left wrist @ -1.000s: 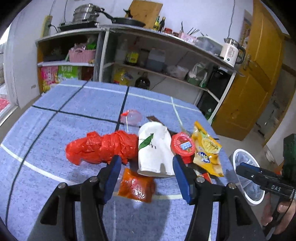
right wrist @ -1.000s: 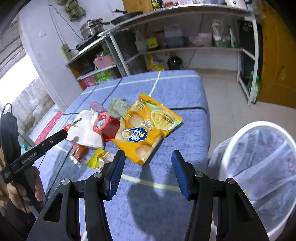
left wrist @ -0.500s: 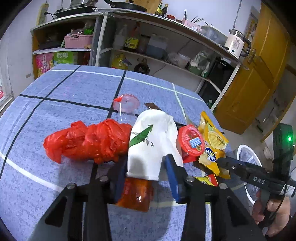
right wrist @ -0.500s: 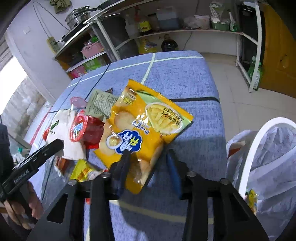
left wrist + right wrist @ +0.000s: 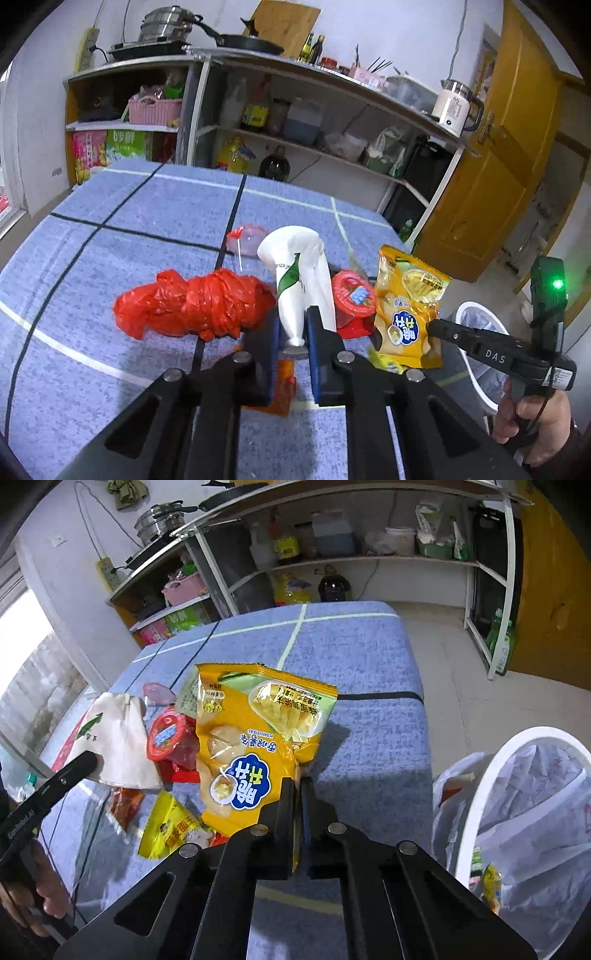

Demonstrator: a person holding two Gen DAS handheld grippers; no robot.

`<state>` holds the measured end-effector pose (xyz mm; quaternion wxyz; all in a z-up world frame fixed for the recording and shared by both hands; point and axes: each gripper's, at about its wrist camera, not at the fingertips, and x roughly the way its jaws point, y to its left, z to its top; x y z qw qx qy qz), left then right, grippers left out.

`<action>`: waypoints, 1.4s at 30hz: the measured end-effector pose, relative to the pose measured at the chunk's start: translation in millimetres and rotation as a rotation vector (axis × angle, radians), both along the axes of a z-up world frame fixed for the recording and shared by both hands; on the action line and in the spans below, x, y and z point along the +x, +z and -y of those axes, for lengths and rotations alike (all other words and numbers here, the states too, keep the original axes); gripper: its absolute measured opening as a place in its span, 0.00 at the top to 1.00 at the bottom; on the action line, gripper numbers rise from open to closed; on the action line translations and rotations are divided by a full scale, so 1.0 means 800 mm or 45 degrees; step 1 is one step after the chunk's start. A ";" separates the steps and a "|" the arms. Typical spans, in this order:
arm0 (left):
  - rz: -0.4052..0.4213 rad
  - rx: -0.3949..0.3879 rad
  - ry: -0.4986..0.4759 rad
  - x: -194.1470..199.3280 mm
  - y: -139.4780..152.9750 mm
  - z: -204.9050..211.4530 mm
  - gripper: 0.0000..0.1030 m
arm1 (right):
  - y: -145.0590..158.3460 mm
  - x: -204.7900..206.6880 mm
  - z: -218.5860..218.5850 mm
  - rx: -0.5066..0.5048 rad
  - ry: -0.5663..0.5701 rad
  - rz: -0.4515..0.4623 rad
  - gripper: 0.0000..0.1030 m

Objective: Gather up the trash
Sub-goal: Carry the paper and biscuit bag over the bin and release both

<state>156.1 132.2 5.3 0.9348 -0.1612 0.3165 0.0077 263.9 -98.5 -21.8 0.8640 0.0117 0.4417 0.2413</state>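
Note:
Trash lies on a blue checked tablecloth (image 5: pixel 147 221). My left gripper (image 5: pixel 291 332) has its jaws closing on the lower end of a white paper bag (image 5: pixel 299 266) with a green leaf; the blue pads squeeze it and the bag stands up. Left of it lies a crumpled red plastic bag (image 5: pixel 195 306), and on its right a red lidded cup (image 5: pixel 352 295). My right gripper (image 5: pixel 297 786) is shut on the edge of a yellow chips bag (image 5: pixel 255 746), which is tilted up off the cloth. The left gripper's tip (image 5: pixel 92 760) shows against the white bag (image 5: pixel 118 738).
A white-rimmed bin (image 5: pixel 480 794) lined with a plastic bag stands off the table's right edge. An orange sauce packet (image 5: pixel 123 805) and a small yellow packet (image 5: pixel 170 827) lie near the front. A pink clear lid (image 5: pixel 247 240) sits behind. Kitchen shelves (image 5: pixel 295 147) stand beyond the table.
Both grippers went from wide open to closed: the left onto the white paper bag, the right onto the chips bag. Both bags now stand raised off the cloth.

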 end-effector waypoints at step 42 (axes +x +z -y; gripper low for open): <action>-0.014 0.018 -0.664 0.071 0.010 0.324 0.83 | 0.002 -0.068 0.310 -0.017 -0.531 0.010 0.97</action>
